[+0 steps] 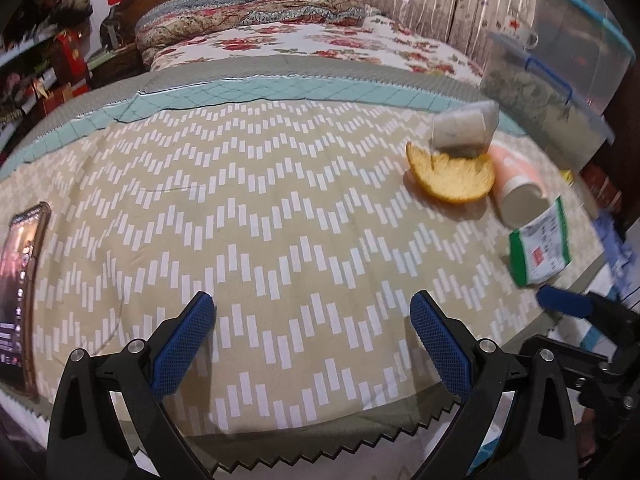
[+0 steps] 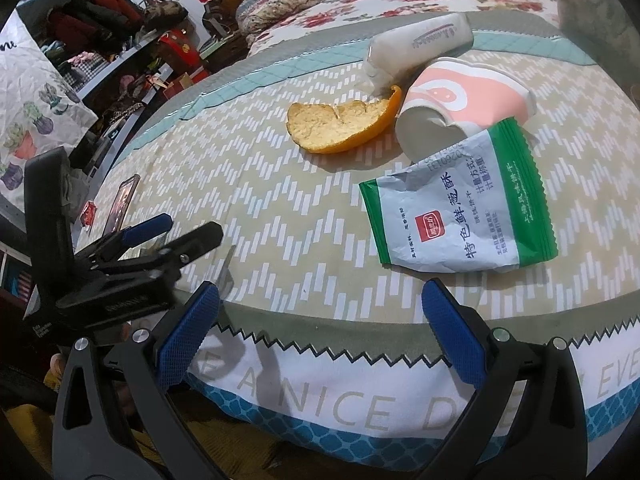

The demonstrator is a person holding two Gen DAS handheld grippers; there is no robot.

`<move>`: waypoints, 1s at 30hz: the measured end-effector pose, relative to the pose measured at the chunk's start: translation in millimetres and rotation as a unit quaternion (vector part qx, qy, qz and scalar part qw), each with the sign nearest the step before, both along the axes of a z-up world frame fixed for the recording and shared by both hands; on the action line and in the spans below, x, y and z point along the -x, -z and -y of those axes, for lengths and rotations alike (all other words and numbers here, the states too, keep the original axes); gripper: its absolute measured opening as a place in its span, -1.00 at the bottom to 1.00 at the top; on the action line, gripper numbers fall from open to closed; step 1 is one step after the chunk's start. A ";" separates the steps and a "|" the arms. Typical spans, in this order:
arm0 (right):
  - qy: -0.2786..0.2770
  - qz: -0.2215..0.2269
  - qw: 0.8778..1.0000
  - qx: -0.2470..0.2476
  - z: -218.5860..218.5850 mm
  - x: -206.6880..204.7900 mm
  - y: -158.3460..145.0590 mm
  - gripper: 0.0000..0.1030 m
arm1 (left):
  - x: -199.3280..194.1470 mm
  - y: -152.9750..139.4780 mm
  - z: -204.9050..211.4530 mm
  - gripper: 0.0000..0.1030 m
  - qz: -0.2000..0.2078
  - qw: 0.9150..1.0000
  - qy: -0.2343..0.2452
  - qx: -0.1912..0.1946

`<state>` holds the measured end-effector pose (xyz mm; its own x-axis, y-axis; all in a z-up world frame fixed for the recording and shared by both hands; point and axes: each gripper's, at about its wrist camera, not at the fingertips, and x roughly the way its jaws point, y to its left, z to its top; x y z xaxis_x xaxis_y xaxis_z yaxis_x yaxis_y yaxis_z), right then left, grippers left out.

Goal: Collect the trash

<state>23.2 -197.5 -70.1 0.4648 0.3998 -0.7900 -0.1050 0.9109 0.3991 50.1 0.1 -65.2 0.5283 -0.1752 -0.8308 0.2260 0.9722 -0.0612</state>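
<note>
Trash lies on a beige zigzag-patterned cloth (image 1: 240, 200). An orange peel (image 2: 344, 124) lies open side up; it also shows in the left wrist view (image 1: 450, 178). A crushed pink-and-white paper cup (image 2: 460, 108) lies on its side beside the peel. A white squeezed tube (image 2: 416, 46) lies behind them. A green-and-white snack wrapper (image 2: 460, 204) lies nearest. My right gripper (image 2: 320, 340) is open and empty at the table's front edge, short of the wrapper. My left gripper (image 1: 312, 344) is open and empty over bare cloth, left of the trash.
A phone (image 1: 20, 288) lies at the cloth's left edge. A clear lidded storage box (image 1: 560, 92) stands at the back right. A bed with a floral cover (image 1: 320, 44) is behind the table. Cluttered shelves (image 2: 100, 40) stand at the left.
</note>
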 end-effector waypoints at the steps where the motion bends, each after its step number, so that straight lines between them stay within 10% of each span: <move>1: -0.001 0.001 1.000 -0.001 0.3 0.5 0.0 0.95 | 0.0 0.4 0.9 0.83 -0.001 1.000 0.000 -0.005; 30: -0.010 0.064 0.998 -0.016 11.9 15.0 -17.6 0.94 | 1.9 -3.8 13.3 0.83 -0.020 1.000 -0.019 0.002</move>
<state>8.3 -209.4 -52.5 0.5522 0.4338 -0.7120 -0.1757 0.8953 0.4093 48.2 -13.2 -61.4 0.5006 -0.1577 -0.8512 0.1853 0.9800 -0.0726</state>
